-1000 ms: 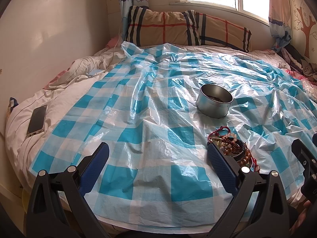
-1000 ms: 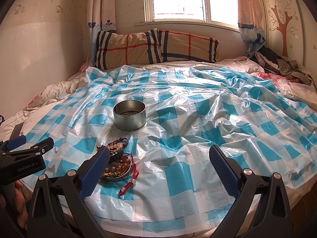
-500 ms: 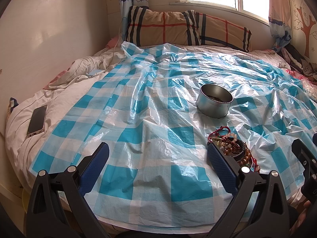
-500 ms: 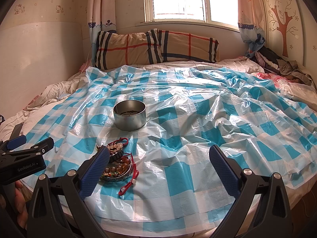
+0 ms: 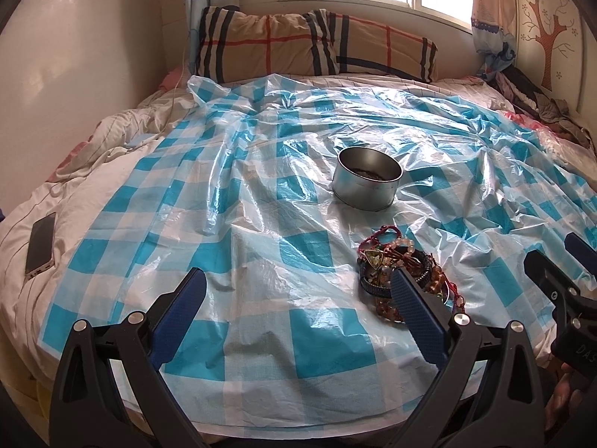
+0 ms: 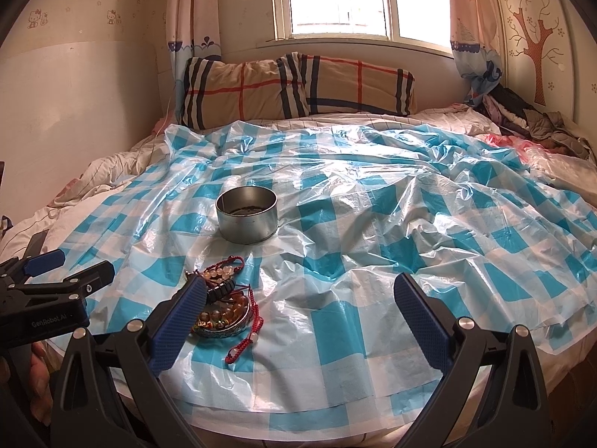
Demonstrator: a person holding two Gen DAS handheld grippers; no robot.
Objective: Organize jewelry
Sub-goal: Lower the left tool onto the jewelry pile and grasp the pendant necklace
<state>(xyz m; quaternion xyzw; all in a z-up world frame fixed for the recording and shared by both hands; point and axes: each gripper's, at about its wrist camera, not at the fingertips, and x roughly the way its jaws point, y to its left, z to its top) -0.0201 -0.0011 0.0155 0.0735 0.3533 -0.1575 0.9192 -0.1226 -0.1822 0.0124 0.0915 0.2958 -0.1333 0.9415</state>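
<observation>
Jewelry (image 5: 401,276) heaped in a shallow dish (image 6: 227,330) near the bed's front edge: bead bracelets, red cords, dark braided bands, one red cord trailing off onto the sheet (image 6: 335,246). Just beyond it, apart, an open round tin (image 5: 367,183) stands upright on the blue-checked plastic sheet; something dark lies in its bottom, too small to tell what.

Left gripper (image 5: 298,295) fingers wide, holding nothing; the right finger (image 5: 414,298) overlaps the heap in view, contact cannot be told. Right gripper (image 6: 298,298) fingers also wide, nothing held; its left finger (image 6: 179,321) sits in front of the dish edge. Both low at the bed's front edge, heap between them.

Progress, judged: early. Nearly all pieces look piled in the dish, nothing gripped, tin mostly empty. Left to do: pick pieces one by one and move them, probably into the tin; tangled cords may drag neighbours along.

Around: phone (image 5: 39,242) on the white quilt at far left, plaid pillows (image 6: 298,87) under the window, clothes (image 6: 537,119) piled in the far right corner.
</observation>
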